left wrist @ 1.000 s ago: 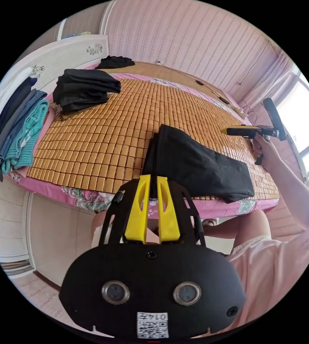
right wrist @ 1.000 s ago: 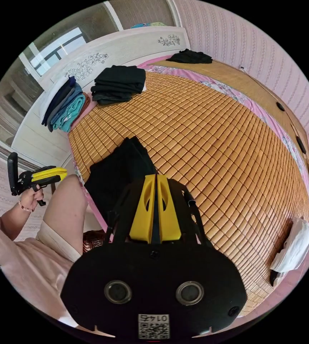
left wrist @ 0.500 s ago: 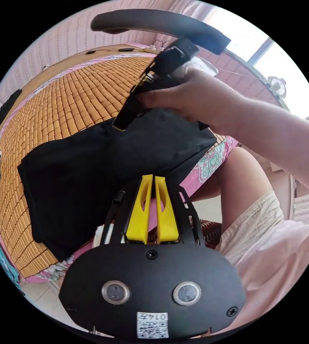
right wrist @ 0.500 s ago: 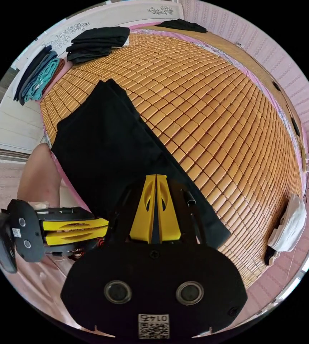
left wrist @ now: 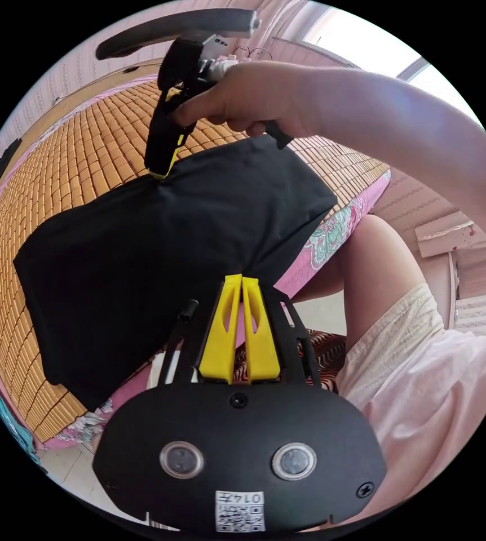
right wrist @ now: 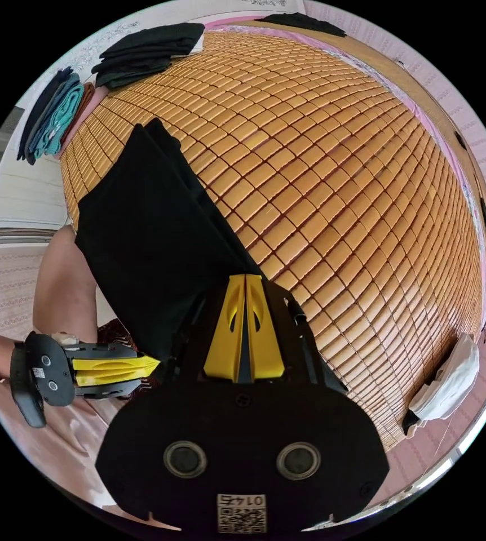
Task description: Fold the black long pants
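Black long pants [left wrist: 158, 248], folded flat at the near edge of the bamboo mat [right wrist: 333, 186]; left gripper [left wrist: 242, 284] and right gripper [right wrist: 245, 282], jaws together and empty, should part before pinching the edge at 11 o'clock

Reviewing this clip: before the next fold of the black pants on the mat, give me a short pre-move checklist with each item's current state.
1. Black pants lie flat on the bamboo mat: ok, already folded into a band.
2. Near end of the pants within the bed edge: not ok, one corner hangs over the pink floral sheet.
3. Right gripper placed at the pants: ok, tip at the far edge.
4. Right gripper gripping the cloth: not ok, jaws shut, cloth not between them.
5. Left gripper ready: not ok, jaws shut, off the bed edge.
6. Stack of folded black clothes out of the way: ok.
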### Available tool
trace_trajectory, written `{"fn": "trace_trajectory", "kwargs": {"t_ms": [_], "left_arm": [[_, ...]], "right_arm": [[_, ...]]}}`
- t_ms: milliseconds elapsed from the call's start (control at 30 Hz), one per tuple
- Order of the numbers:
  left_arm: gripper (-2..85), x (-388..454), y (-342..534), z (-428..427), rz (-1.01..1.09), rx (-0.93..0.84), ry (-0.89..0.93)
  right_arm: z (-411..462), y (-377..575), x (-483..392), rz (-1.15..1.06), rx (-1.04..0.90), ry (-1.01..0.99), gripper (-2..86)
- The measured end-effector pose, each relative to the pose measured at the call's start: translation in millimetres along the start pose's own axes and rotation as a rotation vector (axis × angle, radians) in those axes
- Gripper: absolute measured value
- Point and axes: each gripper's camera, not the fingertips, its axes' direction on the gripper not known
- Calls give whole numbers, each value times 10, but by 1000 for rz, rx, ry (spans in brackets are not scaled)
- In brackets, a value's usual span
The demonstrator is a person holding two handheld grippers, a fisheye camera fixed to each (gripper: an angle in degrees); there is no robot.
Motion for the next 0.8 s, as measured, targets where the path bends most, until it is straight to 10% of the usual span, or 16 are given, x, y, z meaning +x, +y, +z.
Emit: {"fn": "trace_trajectory", "kwargs": {"t_ms": [500, 800], "left_arm": [[134, 1122, -545, 49, 364, 177, -22], [37, 1547, -765, 252, 422, 116, -117]], "right_arm": [[1076, 3681, 1115, 703, 276, -360, 97], [1538, 4427, 1304, 585, 490, -675, 25]]}}
